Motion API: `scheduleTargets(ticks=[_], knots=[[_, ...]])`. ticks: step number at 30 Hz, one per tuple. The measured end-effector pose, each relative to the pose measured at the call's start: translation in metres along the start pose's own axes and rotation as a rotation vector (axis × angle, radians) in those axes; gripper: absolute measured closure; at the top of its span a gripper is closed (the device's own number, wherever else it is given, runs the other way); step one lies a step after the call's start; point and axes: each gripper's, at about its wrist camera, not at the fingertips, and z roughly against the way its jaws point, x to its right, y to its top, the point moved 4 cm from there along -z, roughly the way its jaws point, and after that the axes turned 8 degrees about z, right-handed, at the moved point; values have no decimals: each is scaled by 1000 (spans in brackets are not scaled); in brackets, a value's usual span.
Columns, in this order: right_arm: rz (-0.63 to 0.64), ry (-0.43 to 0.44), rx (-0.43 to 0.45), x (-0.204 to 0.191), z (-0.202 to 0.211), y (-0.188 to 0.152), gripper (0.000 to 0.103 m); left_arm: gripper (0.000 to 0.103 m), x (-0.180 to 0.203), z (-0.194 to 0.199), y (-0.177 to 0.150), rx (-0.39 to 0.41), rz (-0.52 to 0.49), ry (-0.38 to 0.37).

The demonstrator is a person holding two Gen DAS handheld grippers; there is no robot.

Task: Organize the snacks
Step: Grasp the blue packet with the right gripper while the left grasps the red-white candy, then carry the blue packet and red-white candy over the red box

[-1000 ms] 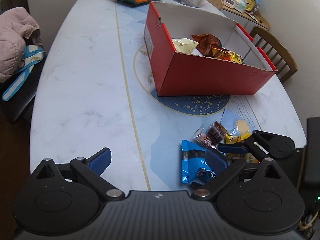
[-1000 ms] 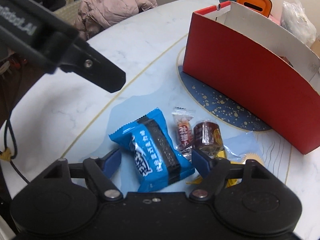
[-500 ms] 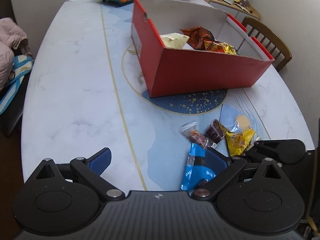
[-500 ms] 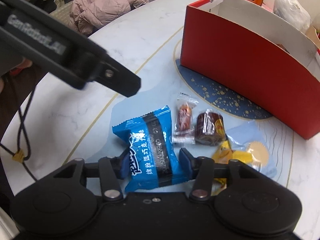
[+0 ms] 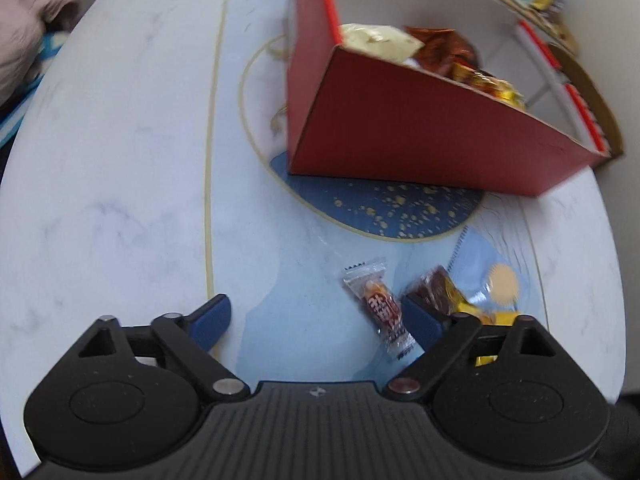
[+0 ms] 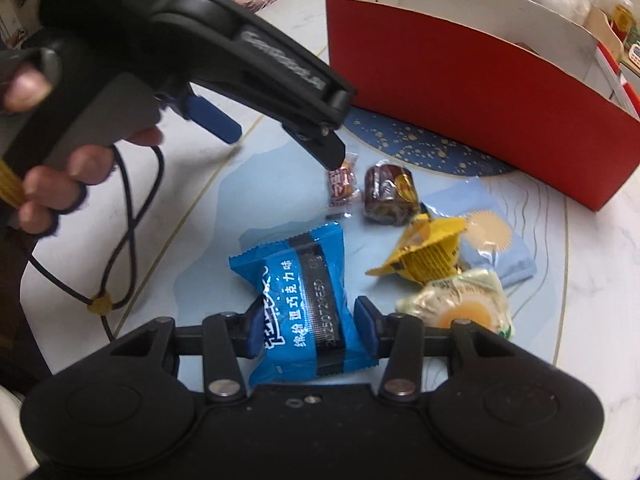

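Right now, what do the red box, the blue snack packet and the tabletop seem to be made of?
Red box: looks like cardboard, matte red outside, white inside; thin folded walls with sharp creases.
Blue snack packet: seemingly thin glossy plastic film, printed, with zigzag crimped ends; it crumples where the pads press it.
Tabletop: smooth, marble-patterned surface with faint grey veining and gold lines; real stone or a printed laminate, I cannot tell.

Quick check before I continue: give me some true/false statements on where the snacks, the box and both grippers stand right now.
1. The right gripper is clamped on the blue packet. True.
2. The red box is empty. False: wrapped snacks lie inside.
3. The left gripper holds the small red candy. False: its jaws are closing, the pads not yet pressing on it.
4. The brown-wrapped sweet lies on the table. True.
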Motion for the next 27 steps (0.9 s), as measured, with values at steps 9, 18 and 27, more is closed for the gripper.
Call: scheduleTargets(ticks=[9, 18, 27], knots=[[-30, 3, 22, 10, 8, -10, 58, 23, 20, -11, 1, 20, 62, 104], [-31, 24, 34, 14, 15, -22, 58, 53, 51, -15, -14, 79, -44, 234], [0, 53, 44, 18, 24, -35, 58, 88, 44, -9, -14, 96, -14, 165]])
